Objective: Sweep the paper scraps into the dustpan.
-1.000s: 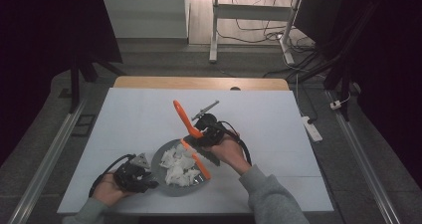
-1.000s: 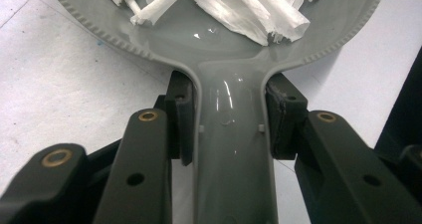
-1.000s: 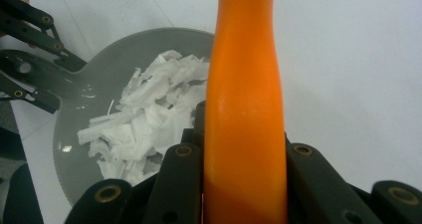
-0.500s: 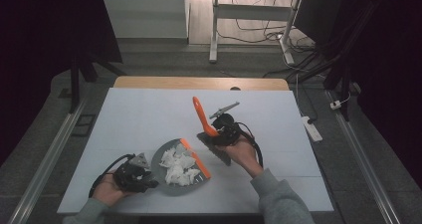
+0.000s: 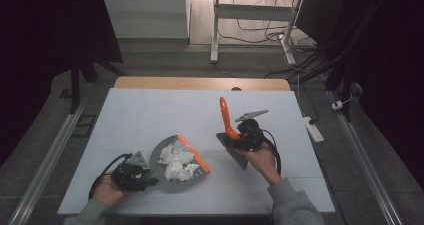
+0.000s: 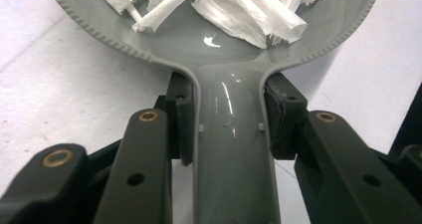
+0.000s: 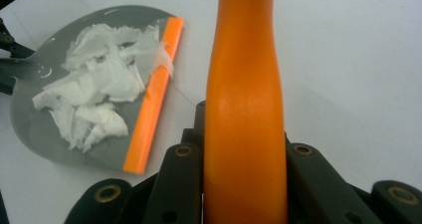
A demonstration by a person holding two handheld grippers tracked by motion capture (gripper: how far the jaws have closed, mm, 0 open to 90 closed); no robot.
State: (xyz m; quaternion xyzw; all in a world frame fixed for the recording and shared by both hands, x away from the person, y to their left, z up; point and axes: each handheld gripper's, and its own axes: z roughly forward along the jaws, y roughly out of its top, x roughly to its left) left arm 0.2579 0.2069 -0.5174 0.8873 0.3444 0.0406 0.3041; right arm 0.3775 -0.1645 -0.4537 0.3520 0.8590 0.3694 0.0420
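down near the front edge of the bench [image 5: 150, 110], toward its left corner, the left gripper [image 5: 131, 175] is clenched on the grey handle of the dustpan [image 5: 172, 172], its pads pressing both sides of the neck. the pan lies flat on the white top, holding a heap of torn white paper scraps [image 5: 175, 161] behind its orange lip [image 5: 194, 153]. right of it and apart, the right gripper [image 5: 239, 137] grasps the orange handle of a brush [image 5: 227, 119], its grey head toward the front edge.
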